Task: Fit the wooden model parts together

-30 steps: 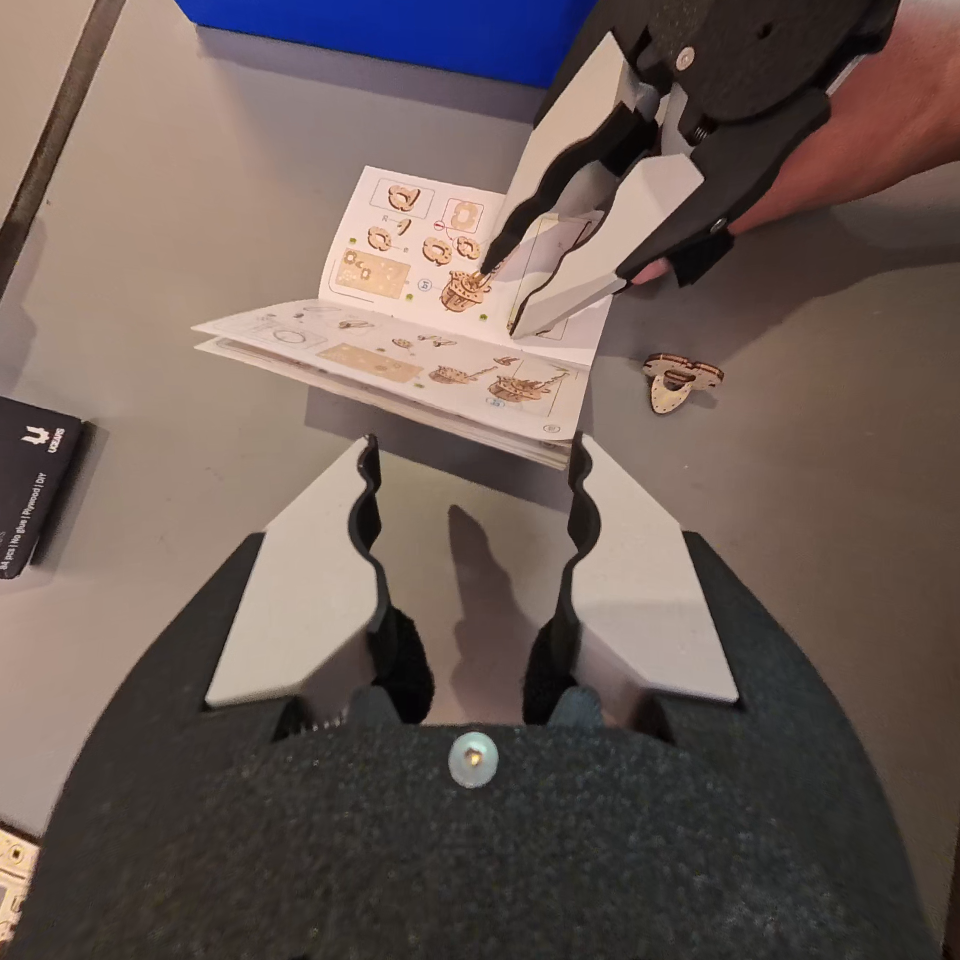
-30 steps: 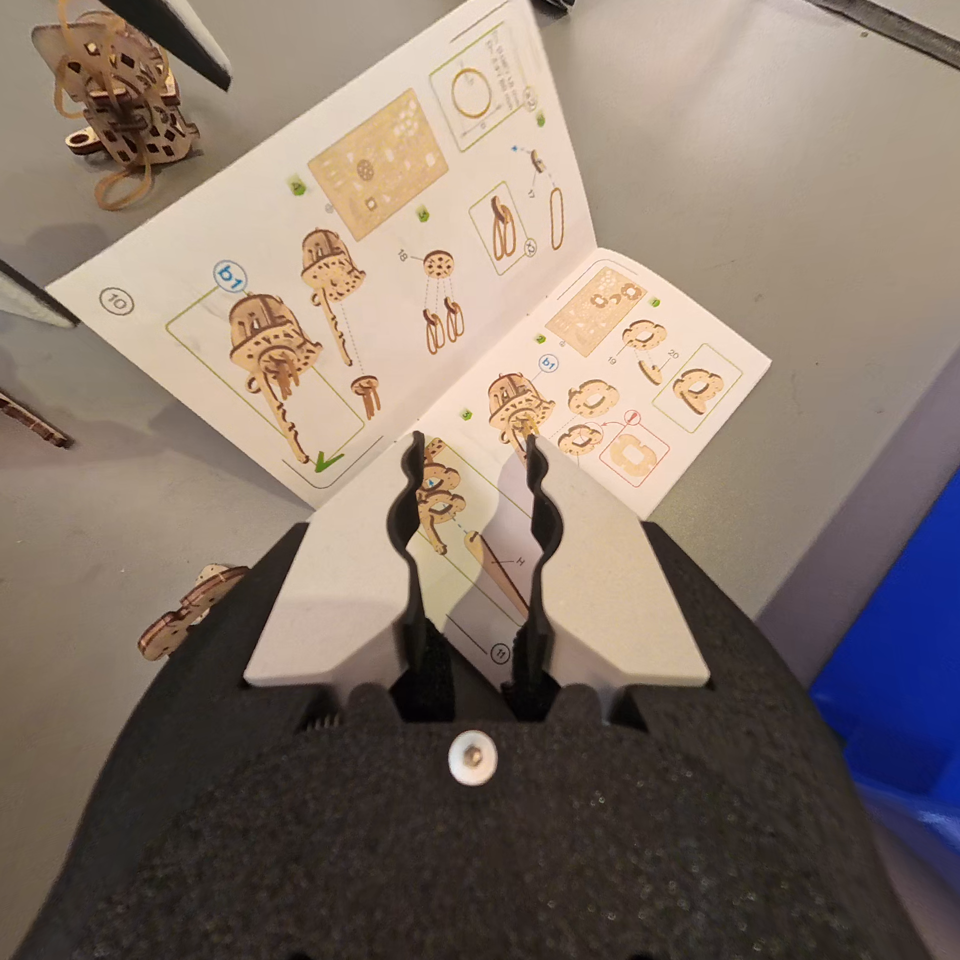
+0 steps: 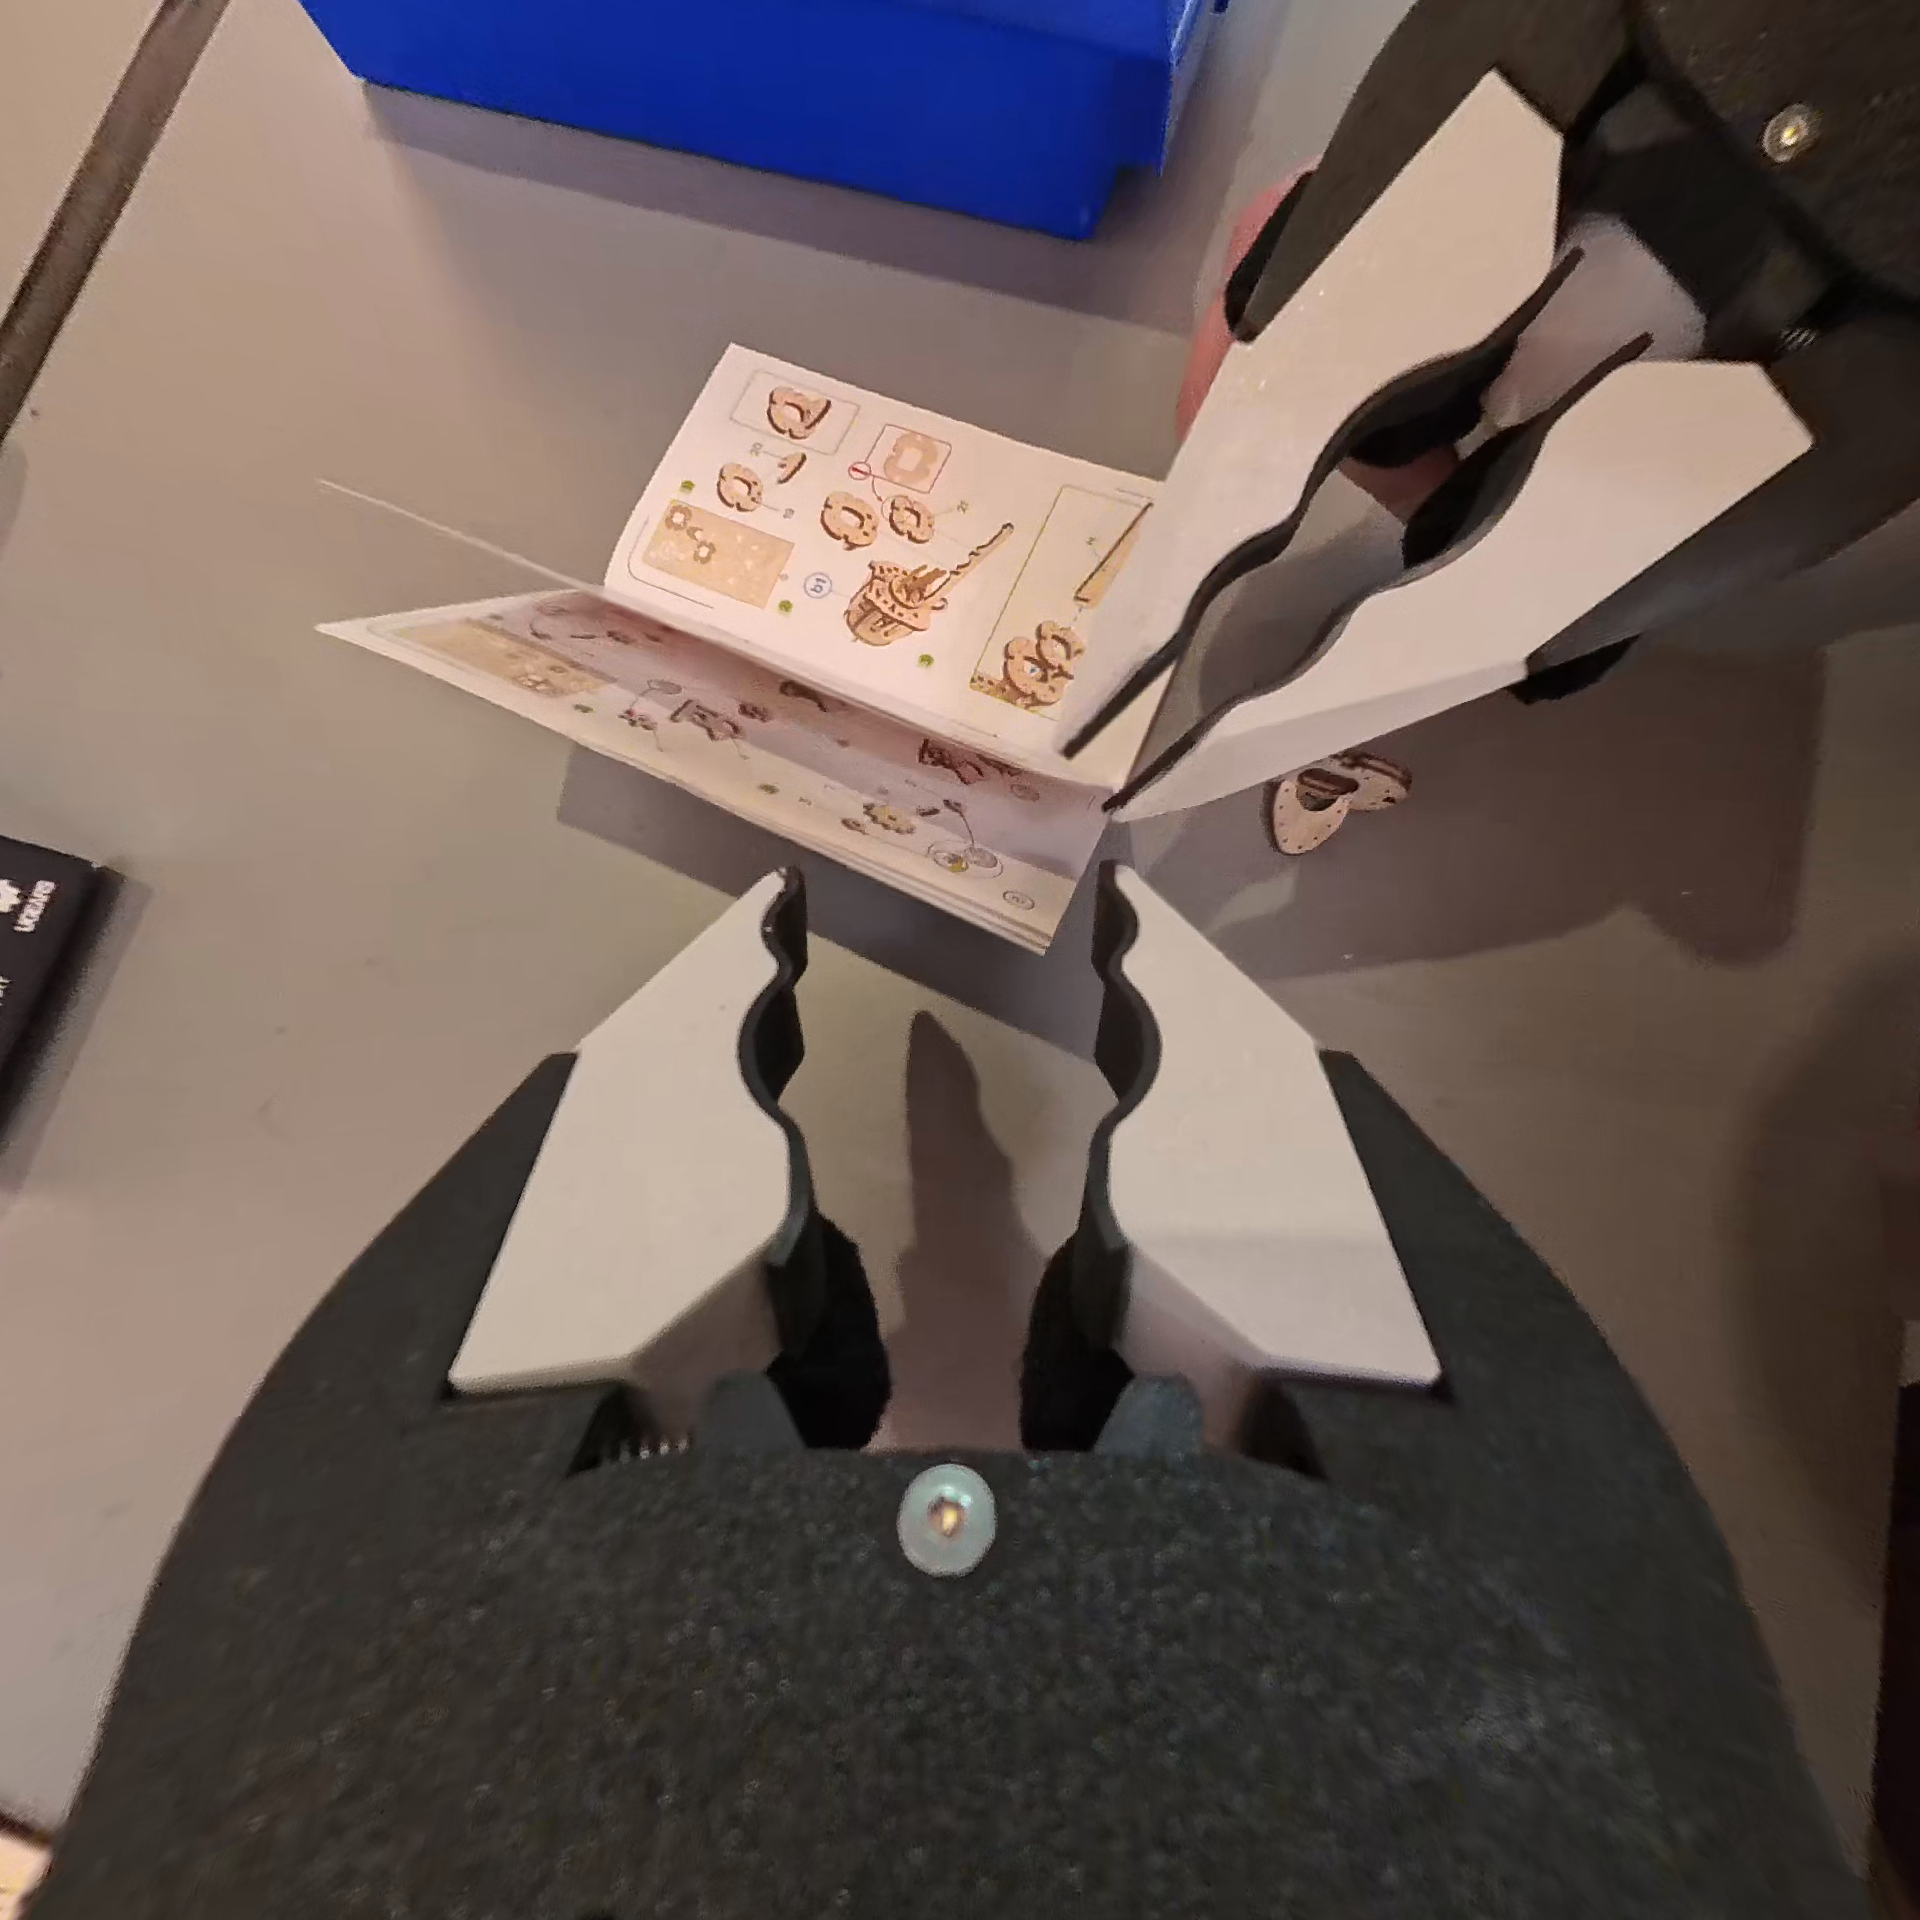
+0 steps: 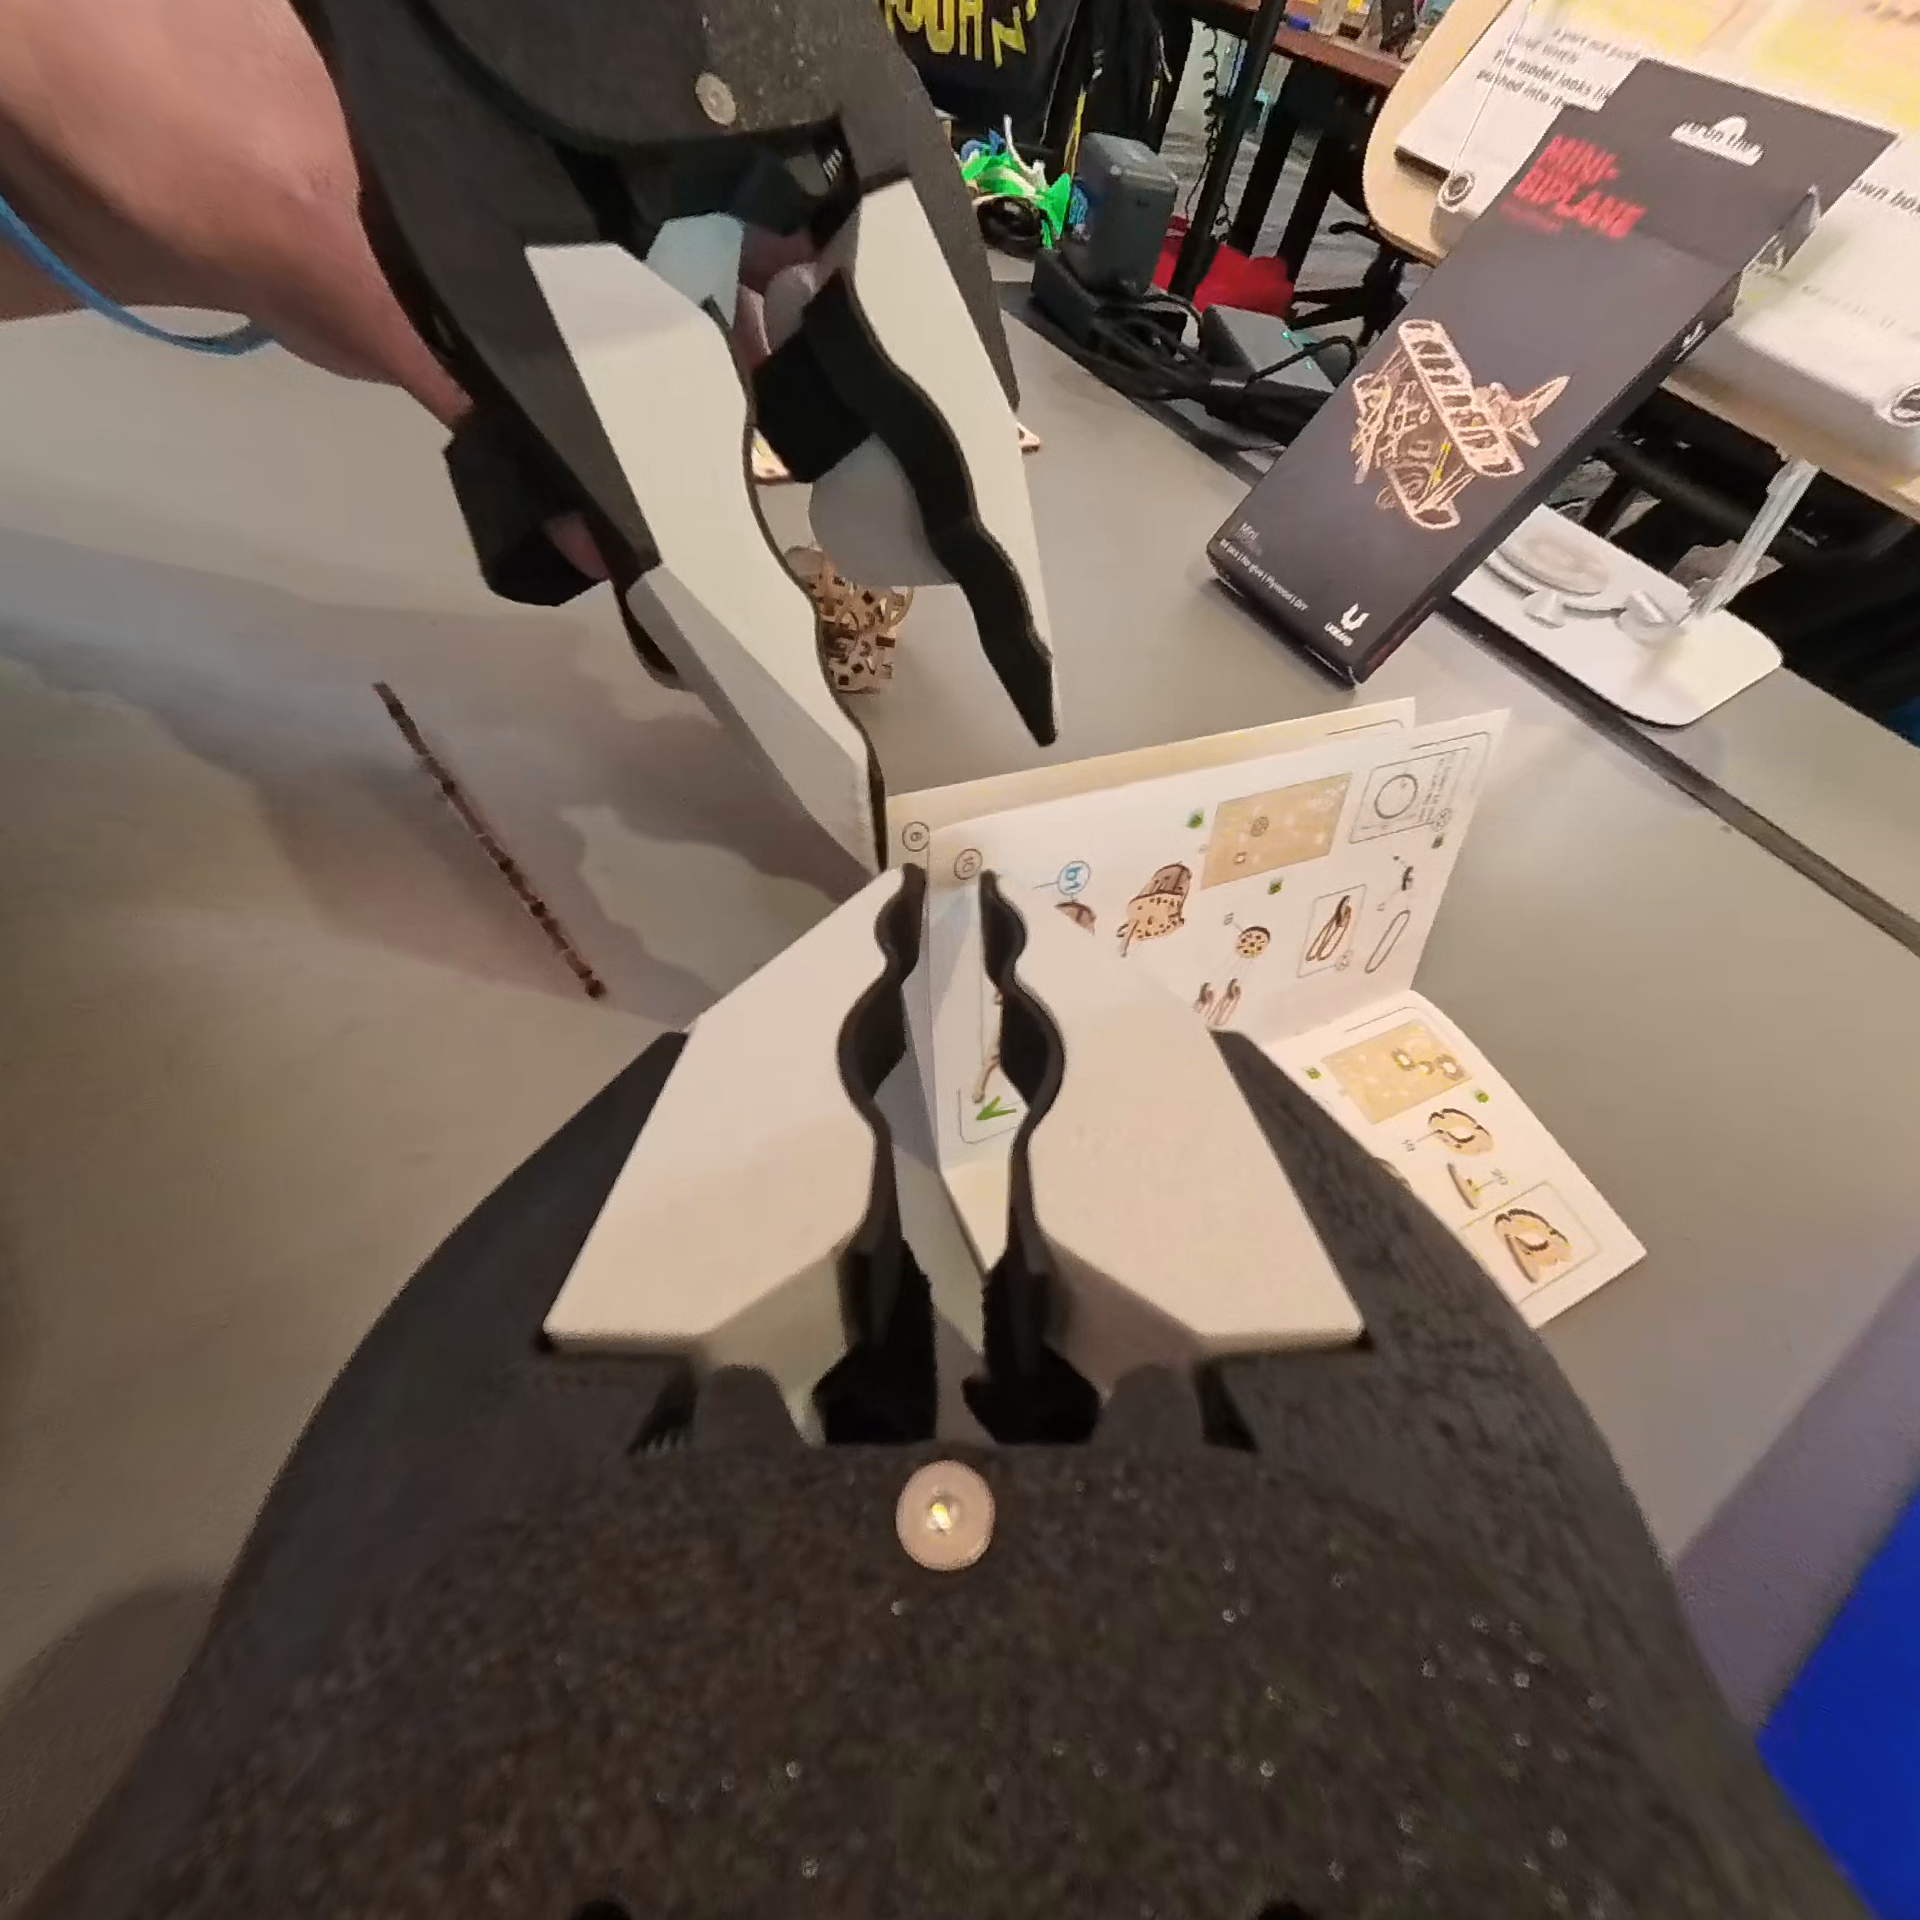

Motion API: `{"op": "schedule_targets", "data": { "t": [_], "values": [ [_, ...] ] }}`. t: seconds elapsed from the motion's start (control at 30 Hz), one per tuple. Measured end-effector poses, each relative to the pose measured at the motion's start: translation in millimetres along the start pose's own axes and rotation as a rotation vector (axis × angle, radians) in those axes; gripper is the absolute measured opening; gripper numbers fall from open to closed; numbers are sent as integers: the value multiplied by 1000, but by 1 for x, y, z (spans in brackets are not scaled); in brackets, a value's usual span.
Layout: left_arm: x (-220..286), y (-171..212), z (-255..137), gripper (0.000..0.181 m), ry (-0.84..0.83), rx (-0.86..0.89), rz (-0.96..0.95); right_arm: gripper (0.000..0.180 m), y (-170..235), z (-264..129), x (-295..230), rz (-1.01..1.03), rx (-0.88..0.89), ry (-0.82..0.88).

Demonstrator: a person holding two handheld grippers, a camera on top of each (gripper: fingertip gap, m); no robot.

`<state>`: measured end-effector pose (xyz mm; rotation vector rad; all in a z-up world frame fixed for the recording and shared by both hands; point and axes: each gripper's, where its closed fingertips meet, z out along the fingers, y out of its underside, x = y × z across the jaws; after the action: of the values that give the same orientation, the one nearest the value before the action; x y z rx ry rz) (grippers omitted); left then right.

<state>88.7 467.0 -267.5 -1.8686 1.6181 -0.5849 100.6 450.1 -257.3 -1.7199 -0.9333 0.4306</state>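
Grey table (image 3: 312,416), booklet (image 3: 831,582) corner behind right gripper (image 3: 1101,774).

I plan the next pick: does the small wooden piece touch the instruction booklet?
Apart. The left wrist view shows grey table between the small wooden piece and the instruction booklet.

The right gripper (image 4: 951,883) now sits low at the corner of the paper booklet (image 4: 1247,914), no longer high above its pages. One page (image 4: 940,1039) now stands up between its two fingers, which are closer together than before. The booklet is more folded up now. The left gripper (image 3: 945,914) is now closer to the booklet's edge, with its fingers wide apart.
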Motion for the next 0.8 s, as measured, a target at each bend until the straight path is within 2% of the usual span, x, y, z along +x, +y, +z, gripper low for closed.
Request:
{"op": "schedule_targets", "data": {
  "t": [0.2, 0.4, 0.5, 0.6, 0.7, 0.8],
  "values": [
    [7, -15, -4, 44, 35, 59, -21, 11, -3, -4, 2, 61, 16, -17],
    [14, -12, 3, 36, 114, 65, -86, 14, 8, -4, 7, 119, -5, -34],
    [22, -15, 5, 15, 159, 84, -103, 18, 15, -7, 12, 196, -19, -66],
    [29, -18, 8, 0, 194, 101, -99, 21, 17, -11, 23, 319, -5, -92],
    [31, -22, 11, 0, 193, 109, -104, 30, 18, -20, 43, 491, 16, -98],
    [34, -18, 14, 0, 196, 79, -105, 48, 5, -14, 51, 704, 102, -175]
  ]
}}
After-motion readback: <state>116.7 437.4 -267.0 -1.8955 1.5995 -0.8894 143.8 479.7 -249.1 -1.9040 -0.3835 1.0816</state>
